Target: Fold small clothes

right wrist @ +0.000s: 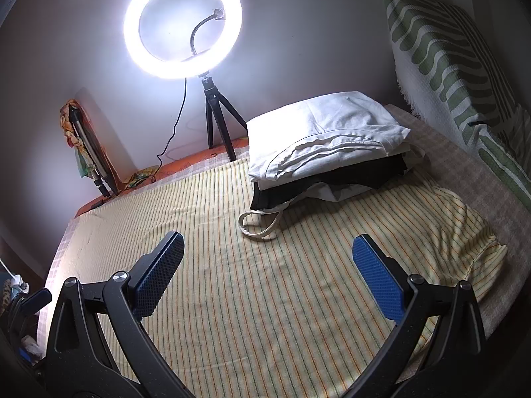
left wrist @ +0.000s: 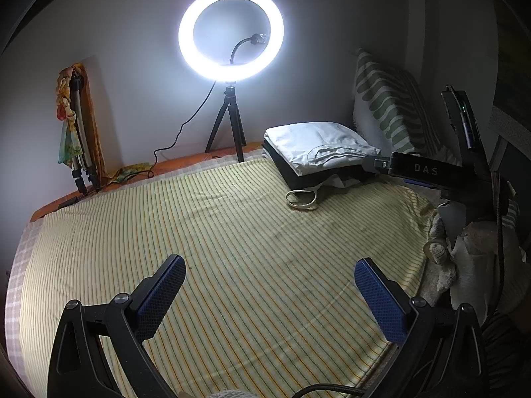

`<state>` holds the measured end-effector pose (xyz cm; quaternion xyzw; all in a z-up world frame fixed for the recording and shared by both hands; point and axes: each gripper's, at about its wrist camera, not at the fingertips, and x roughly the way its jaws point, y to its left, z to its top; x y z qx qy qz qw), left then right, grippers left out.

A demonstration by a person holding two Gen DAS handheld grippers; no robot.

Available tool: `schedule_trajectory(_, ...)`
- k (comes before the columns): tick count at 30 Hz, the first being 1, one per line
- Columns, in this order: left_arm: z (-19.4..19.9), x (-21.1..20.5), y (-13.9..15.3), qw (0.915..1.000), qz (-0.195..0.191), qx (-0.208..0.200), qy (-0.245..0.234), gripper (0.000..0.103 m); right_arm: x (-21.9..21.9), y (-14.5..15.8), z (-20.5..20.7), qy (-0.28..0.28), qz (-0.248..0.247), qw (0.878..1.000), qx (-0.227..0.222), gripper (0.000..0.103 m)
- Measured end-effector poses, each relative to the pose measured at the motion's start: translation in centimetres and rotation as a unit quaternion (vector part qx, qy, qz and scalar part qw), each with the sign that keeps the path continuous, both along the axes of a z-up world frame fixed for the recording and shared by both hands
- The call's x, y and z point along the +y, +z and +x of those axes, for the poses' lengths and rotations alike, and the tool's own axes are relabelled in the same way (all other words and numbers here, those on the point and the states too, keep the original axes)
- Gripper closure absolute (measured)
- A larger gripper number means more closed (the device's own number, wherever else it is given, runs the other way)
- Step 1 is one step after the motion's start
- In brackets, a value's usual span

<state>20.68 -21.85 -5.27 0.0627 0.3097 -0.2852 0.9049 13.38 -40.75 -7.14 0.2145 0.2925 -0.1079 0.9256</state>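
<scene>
A striped yellow shirt lies spread flat across the bed, thin ribbed lines running lengthwise. Left gripper and right gripper hover above it, jaws wide apart, blue textured pads bare. Behind sits a pile of folded clothes, white on black. A ring light glows on its tripod.

Both wrist cams fwd over bed

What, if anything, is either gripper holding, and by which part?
Nothing is held. The left gripper and right gripper are both open above the striped cloth, with nothing between their pads.
</scene>
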Motion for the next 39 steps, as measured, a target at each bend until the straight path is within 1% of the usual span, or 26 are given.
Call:
schedule_trajectory(20,-0.41,-0.23,0.37,0.9999,0.004,-0.009,0.002,0.000,0.46,0.09,-0.17,0.001,0.002,1.000,0.000,0.000)
schedule_trajectory(39,-0.23,-0.58,0.03,0.9999,0.007,-0.011,0.004,0.000,0.47,-0.05,-0.10,0.006,0.004,1.000,0.002,0.000)
